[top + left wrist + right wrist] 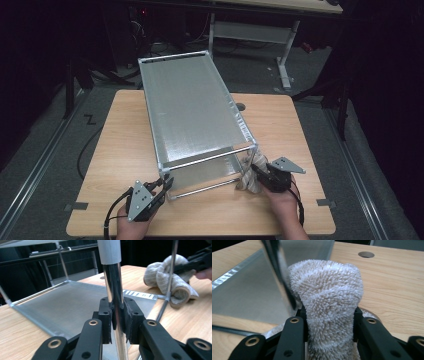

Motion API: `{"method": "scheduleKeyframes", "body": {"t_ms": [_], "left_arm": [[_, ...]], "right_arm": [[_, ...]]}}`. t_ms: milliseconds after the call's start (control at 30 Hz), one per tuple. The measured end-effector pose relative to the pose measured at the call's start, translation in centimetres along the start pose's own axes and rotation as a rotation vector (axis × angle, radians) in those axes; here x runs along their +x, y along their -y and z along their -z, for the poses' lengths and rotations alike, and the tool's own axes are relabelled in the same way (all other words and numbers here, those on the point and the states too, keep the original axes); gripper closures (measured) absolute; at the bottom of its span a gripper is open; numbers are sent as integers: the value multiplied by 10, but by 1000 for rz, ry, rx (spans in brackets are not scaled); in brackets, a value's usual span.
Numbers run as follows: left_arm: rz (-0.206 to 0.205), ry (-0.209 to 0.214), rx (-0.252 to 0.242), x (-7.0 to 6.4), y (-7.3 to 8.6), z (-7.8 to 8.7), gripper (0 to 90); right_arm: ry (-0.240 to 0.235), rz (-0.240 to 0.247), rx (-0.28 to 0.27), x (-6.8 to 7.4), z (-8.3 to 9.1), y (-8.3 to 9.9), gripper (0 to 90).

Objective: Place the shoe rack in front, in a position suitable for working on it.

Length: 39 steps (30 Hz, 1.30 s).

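A metal wire shelf rack (192, 107) stands on the wooden table (125, 145). My left gripper (162, 186) is shut on the rack's near-left chrome post (117, 302), its pads (106, 315) pressed to both sides. My right gripper (257, 172) is shut on a beige terry cloth (248, 179), held against the near-right post (280, 277) close to the lower shelf (249, 295). In the left gripper view the cloth (172, 280) wraps around that far post. In the right gripper view the cloth (329, 300) bulges up between the jaws.
A round cable hole (241, 106) lies in the table behind the rack's right side. Bare tabletop stretches left and right of the rack. Beyond the table stand a white desk frame (285, 45) and dark floor with cables.
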<state>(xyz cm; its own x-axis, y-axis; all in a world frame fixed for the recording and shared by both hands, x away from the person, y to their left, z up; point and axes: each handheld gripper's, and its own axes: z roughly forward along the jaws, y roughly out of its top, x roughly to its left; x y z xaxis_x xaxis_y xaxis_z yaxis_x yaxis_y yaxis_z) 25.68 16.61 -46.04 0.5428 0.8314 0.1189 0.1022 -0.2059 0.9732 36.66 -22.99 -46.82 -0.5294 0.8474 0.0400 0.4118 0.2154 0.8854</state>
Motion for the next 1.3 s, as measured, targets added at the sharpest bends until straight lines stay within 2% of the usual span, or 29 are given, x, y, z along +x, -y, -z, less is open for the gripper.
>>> {"method": "scheduleKeyframes", "body": {"t_ms": [100,267,433,567,700,833,1000,1200,1300], "left_arm": [[11,-8,-1,4,0,-1,778],[25,-7,-10,7,0,-11,780],[26,12,-14,8,-3,-32,781],[38,-2,-14,12,-5,-48,780],[27,-21,20,12,-3,-49,735],[52,-49,37,14,3,-40,647],[64,-92,40,19,8,-24,626],[59,-139,43,19,12,-9,626],[49,-148,40,19,13,-3,680]], "right_arm": [[-12,4,0,3,4,2,677],[5,7,-3,6,15,7,676],[43,-15,-6,0,32,13,675],[79,-49,-7,-8,42,19,672],[110,-76,19,-13,44,23,670],[100,-68,25,-10,44,23,669],[80,-36,-48,0,52,10,665],[83,11,-189,14,69,-16,661],[76,29,-246,21,77,-26,661]]}}
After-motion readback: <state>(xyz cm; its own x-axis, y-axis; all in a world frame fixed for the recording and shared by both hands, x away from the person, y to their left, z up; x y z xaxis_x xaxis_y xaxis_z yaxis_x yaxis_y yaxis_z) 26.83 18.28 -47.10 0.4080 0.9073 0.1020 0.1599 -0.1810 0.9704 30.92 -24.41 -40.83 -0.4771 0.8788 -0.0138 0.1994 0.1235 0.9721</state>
